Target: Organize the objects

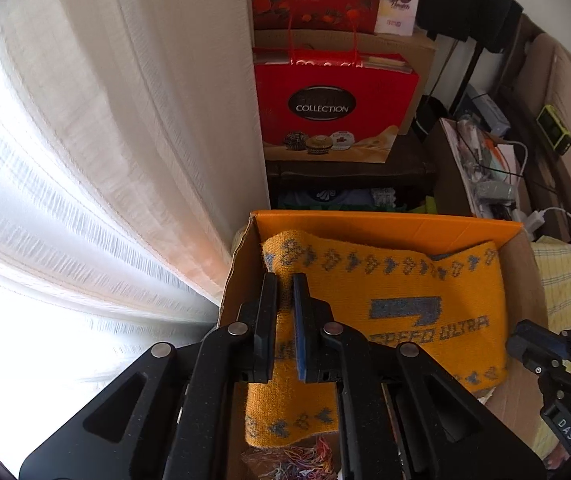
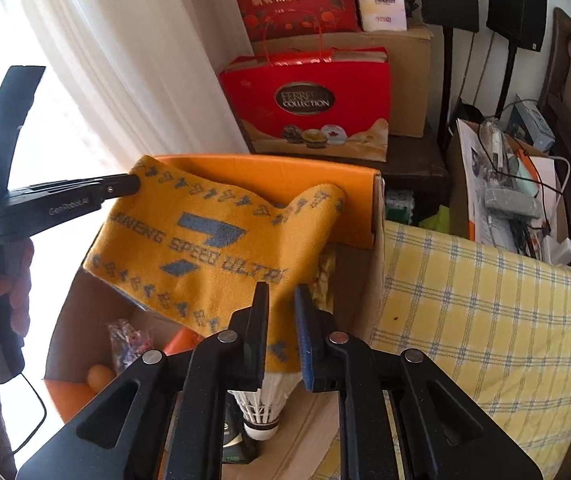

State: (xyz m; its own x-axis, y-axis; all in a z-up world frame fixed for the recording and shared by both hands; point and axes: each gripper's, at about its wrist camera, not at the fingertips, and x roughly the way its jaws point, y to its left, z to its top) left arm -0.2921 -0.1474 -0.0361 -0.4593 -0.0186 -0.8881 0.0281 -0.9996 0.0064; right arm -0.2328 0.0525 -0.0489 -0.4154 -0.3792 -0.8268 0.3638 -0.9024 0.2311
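Note:
An orange knitted towel with grey patterns and the words "SPEED ULTRA" hangs stretched over an open cardboard box with an orange inner flap. My left gripper is shut on the towel's left edge; in the right wrist view it shows at the towel's far left corner. My right gripper is shut on the towel's near right edge, and shows at the right of the left wrist view. Inside the box lie a white shuttlecock, an orange ball and a bag of small colourful items.
A white curtain hangs left of the box. Red gift bags stand behind on a dark shelf. A yellow checked cloth lies to the right. Further right is a cluttered box with cables and papers.

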